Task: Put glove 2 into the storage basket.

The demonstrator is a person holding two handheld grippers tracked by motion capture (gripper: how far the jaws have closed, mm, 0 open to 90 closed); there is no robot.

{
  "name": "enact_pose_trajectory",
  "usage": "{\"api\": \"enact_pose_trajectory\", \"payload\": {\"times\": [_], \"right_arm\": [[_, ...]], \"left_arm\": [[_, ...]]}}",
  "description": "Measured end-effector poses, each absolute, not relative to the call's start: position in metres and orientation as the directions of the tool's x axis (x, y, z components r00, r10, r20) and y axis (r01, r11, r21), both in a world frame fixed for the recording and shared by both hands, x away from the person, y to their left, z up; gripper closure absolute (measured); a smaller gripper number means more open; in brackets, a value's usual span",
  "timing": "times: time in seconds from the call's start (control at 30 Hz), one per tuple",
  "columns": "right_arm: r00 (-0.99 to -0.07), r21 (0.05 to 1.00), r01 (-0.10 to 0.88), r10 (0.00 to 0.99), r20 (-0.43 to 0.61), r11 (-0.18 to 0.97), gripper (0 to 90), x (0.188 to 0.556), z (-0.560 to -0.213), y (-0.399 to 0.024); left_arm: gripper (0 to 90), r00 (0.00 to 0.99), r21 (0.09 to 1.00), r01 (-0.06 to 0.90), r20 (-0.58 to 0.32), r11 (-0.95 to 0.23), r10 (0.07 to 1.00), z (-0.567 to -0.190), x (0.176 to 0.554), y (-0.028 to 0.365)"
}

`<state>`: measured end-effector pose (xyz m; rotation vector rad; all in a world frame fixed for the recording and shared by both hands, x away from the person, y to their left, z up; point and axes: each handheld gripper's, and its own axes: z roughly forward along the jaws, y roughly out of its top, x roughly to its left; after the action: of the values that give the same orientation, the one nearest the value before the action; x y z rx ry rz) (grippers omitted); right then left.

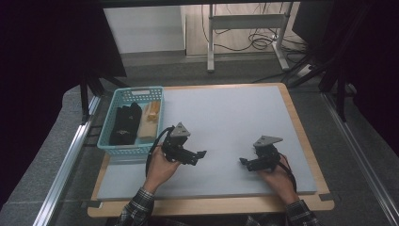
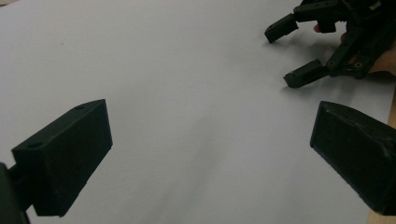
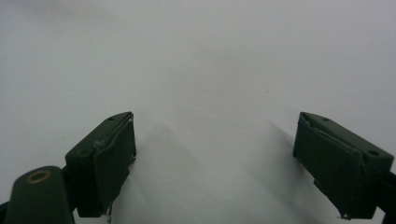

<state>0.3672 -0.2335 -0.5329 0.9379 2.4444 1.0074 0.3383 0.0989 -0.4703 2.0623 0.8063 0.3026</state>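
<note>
Resting low over the bare mat, both grippers are empty with their jaws spread apart: the left gripper (image 1: 203, 154) is sitting at lower centre-left of the high view, the right gripper (image 1: 243, 161) at lower centre-right, tips facing each other across a stretch of pale table (image 1: 226, 113). The nearest things are lying in the basket (image 1: 116, 147) at the left of the high view, just beside the left hand (image 1: 160, 168): a black cloth (image 1: 124, 123) in its left half and a tan block (image 1: 150, 120) in its right, the two touching or nearly so. Judging from this, the left gripper is looking likeliest to reach in, and the basket's near wall is standing between it and the contents, so a low approach is risking a knock that shoves the light basket toward the table edge. Closing on the cloth is likely gathering one fold only, letting it slump or snag the mesh. In the left gripper view the right gripper (image 2: 294, 56) is sitting close at upper right, so both moving inward together is risking a clash.
</note>
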Motion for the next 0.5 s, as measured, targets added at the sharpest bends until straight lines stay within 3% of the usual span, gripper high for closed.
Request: {"api": "enact_pose_trajectory", "payload": {"times": [0.5], "right_arm": [[-0.727,0.719,0.448,0.685,-0.054,0.532,12.8,0.367,-0.533,-0.234]], "left_arm": [[0.0,0.795,0.811,0.403,-0.081,-0.424,0.601,-0.496,0.329,0.083]]}}
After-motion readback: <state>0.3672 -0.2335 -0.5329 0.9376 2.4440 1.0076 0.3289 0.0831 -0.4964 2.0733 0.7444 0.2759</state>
